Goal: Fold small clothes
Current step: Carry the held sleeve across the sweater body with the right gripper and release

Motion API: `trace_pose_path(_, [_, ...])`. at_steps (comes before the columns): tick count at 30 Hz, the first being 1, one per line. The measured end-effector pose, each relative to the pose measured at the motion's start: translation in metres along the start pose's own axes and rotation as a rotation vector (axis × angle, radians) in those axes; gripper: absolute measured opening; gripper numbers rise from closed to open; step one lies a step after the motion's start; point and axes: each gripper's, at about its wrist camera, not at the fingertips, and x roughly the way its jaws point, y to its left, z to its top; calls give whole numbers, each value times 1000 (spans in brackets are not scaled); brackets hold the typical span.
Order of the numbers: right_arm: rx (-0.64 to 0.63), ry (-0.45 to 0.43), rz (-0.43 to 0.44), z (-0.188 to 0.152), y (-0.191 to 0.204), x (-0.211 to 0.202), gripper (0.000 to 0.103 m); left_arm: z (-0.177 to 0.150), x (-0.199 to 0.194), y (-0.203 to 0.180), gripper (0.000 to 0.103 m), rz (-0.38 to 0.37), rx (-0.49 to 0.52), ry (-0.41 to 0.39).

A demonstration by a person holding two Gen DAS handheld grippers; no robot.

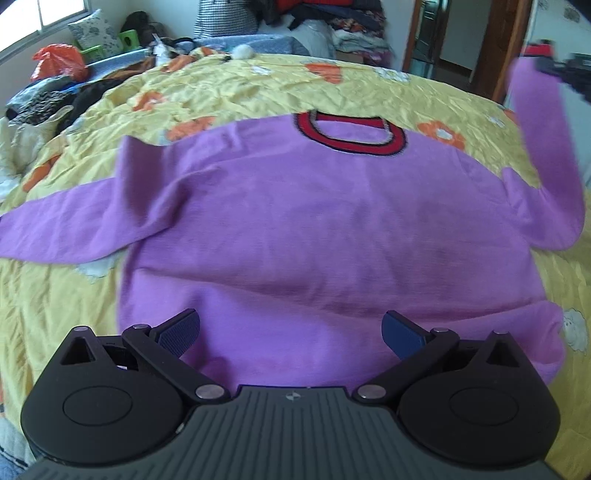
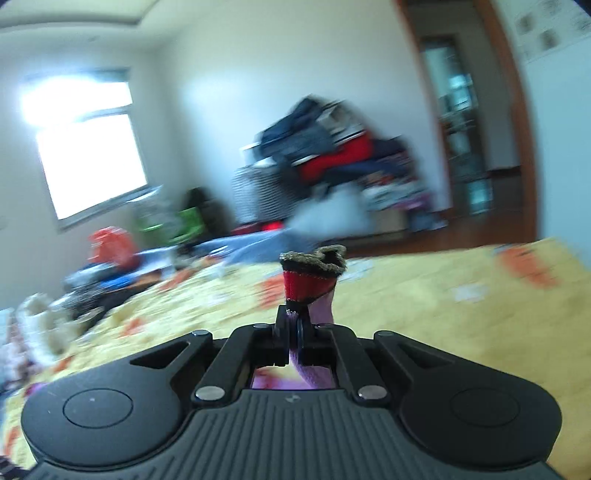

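My right gripper (image 2: 291,332) had its jaws pinched tight on the end of one sleeve (image 2: 314,284), just under the red and black cuff, which stuck up in the middle of that view. I think I held it there so I could lift the sleeve and lay it across the body for the first fold. In the left view that same sleeve (image 1: 543,147) stood up at the right edge of the frame, pulled off the bed. My left gripper (image 1: 291,332) had its jaws wide apart and held nothing; it hung just over the bottom hem, low in the frame, maybe ready to press the cloth flat. The purple sweater (image 1: 295,221) lay spread out in the middle, red collar toward the top, its other sleeve (image 1: 66,225) flat at the left. Under it was a yellow blanket (image 1: 240,88) with orange flowers, a bit wrinkled. Behind, at the top of the frame, were piles of clothes (image 1: 354,22), an orange bag (image 1: 57,61) and a bright window (image 2: 88,162).
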Motion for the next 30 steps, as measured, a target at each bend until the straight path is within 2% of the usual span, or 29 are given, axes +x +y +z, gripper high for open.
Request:
trace_pose_path(3, [24,68,90,-24,45,42,4,-1,-4,18,103,15,-29,-12])
trace_pose_path(10, [66,250,206,-98,132,135,4,-5,-13,58,103,69,-99,-18])
trace_pose_path(16, [30,348,263,-139,185,164,4,-11,-19,75,103,98,-134,-17])
trace_pose_path(23, [-6,375,310,-146,227,178,5,-12,-20,79,103,110,-127,-10])
trace_pose_path(25, [-27,423,296,-151,236,189,7,-12,-22,78,103,121,-122,-13])
trace_pose_path(27, [-29,499,281,-163,238,201,21,-12,-24,77,103,120,-124,-19])
trace_pose_path(29, [-55,502,266,-171,237,196,76,-11,-24,77,103,124,-130,-25])
trace_pose_path(30, [-61,484,288,-172,236,189,83,-11,-23,78,103,125,-134,-21])
